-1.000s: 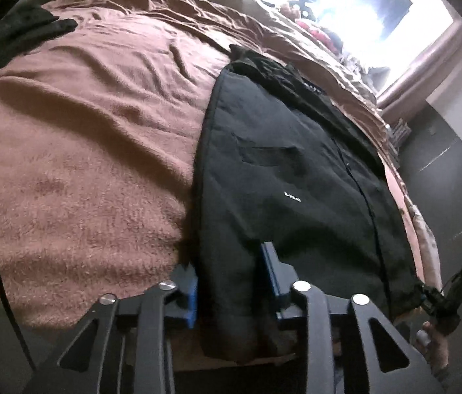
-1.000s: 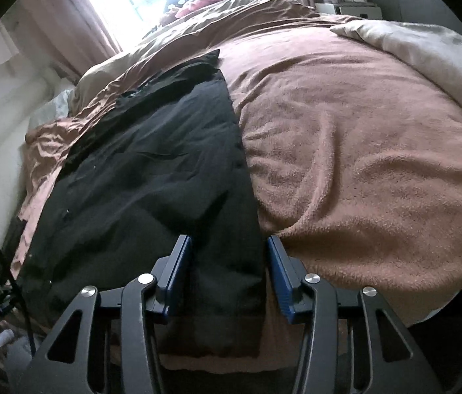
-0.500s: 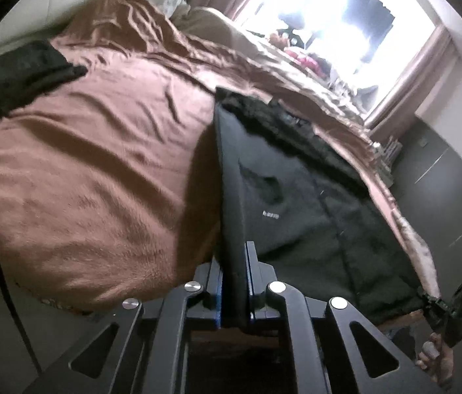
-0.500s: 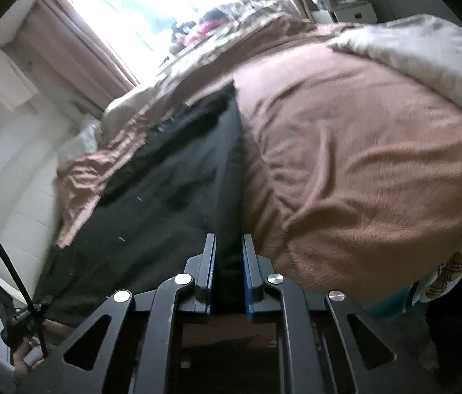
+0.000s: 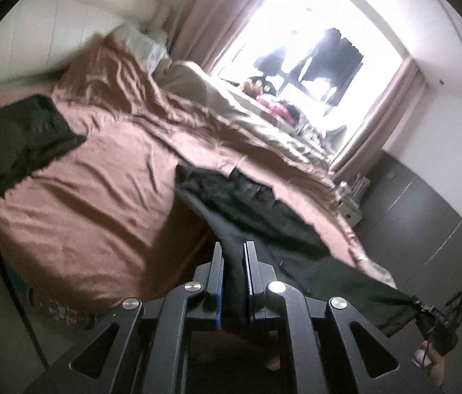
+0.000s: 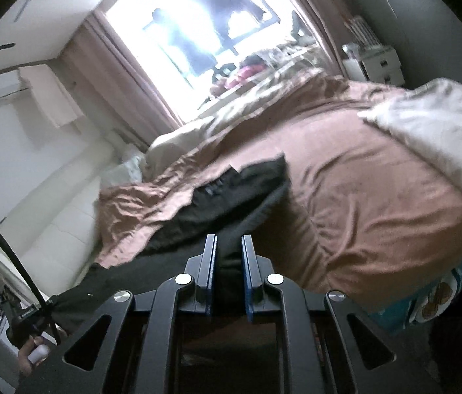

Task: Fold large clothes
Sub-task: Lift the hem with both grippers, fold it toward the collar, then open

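2 grippers are clamped on the near edge of 1 big black coat [image 5: 263, 216]. I see my left gripper [image 5: 233, 275] pinching one near corner, with dark cloth squeezed between its blue pads [image 5: 218, 282]. My right gripper [image 6: 228, 272] pinches the other near corner the same way. Both point a little down, toward the window [image 5: 300, 42].

The coat runs long-ways away from me, across the bed [image 5: 99, 190] toward the window. Its near end is lifted off the bed and hangs stretched between my 2 grippers. Its far end lies on the bed, with a fuzzy collar [image 5: 204, 180] there.

The coat looks soft and smooth. The bed has a fuzzy brown blanket with wrinkles. 1 more dark cloth [image 5: 17, 131] lies at the left side of the bed, well apart from the coat.
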Demonstrator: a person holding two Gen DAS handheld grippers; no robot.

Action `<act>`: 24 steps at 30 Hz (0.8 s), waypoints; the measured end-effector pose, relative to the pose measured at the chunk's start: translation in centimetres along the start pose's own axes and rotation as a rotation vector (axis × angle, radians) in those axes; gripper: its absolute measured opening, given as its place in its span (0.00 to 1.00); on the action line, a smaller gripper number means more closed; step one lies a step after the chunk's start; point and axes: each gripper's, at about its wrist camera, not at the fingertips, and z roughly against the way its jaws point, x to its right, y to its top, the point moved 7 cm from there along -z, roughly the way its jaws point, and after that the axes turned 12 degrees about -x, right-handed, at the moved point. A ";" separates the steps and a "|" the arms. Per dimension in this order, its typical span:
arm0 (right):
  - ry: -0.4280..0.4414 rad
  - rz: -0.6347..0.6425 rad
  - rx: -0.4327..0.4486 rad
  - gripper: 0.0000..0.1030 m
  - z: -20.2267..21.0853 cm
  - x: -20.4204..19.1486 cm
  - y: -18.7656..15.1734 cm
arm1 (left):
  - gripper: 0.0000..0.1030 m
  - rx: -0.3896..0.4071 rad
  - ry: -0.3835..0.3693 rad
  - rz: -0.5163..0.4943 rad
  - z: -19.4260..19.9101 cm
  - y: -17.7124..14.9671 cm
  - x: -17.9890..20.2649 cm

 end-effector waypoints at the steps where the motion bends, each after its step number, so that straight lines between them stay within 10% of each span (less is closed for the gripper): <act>1: 0.006 0.006 0.007 0.10 0.6 -0.2 0.1 | 0.11 0.010 -0.004 -0.002 0.7 0.1 0.4; 10: 0.079 0.030 0.082 0.10 4.8 -1.4 0.5 | 0.11 0.107 -0.047 -0.028 7.0 2.3 3.3; 24: 0.088 0.035 0.100 0.10 -0.8 -1.5 6.5 | 0.10 0.140 -0.004 -0.033 3.1 8.4 3.0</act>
